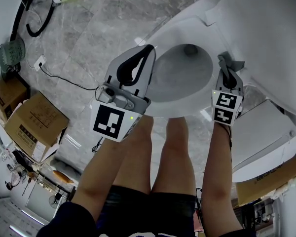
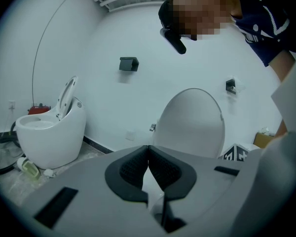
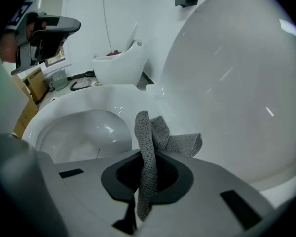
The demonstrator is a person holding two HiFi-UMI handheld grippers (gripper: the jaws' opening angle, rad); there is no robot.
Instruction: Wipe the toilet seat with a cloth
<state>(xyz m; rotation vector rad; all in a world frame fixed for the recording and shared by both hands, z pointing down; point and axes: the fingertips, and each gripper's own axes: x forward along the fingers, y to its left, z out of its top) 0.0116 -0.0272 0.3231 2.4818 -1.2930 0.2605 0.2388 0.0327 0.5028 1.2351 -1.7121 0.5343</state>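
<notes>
**Right gripper** (image 3: pixel 147 164): jaws clamped on the grey cloth (image 3: pixel 149 132), beside the raised lid (image 3: pixel 237 73) at the right of the toilet seat (image 3: pixel 116 95). I cannot tell whether cloth and seat touch. Press the loose fold flat on the rim, then sweep evenly round.

**Left gripper** (image 2: pixel 148 151): jaws together, empty. Keep it out of your sweep.

**Surroundings:** second toilet (image 2: pixel 52 132), cardboard boxes (image 1: pixel 34 125) and floor cable (image 1: pixel 64 78) stand well apart and should not obstruct.

Item count by kind.
2 white ceramic toilets: open-lidded toilet (image 1: pixel 182 110), egg-shaped toilet (image 2: pixel 52 132); 1 grey knitted cloth (image 3: pixel 148 147); 2 grey two-jaw grippers: left gripper (image 1: pixel 149 48), right gripper (image 1: pixel 225 65); 3 brown cardboard boxes (image 1: pixel 7 95) (image 1: pixel 37 125) (image 1: pixel 266 181); 2 black wall fixtures (image 2: pixel 129 63) (image 2: pixel 230 86).
</notes>
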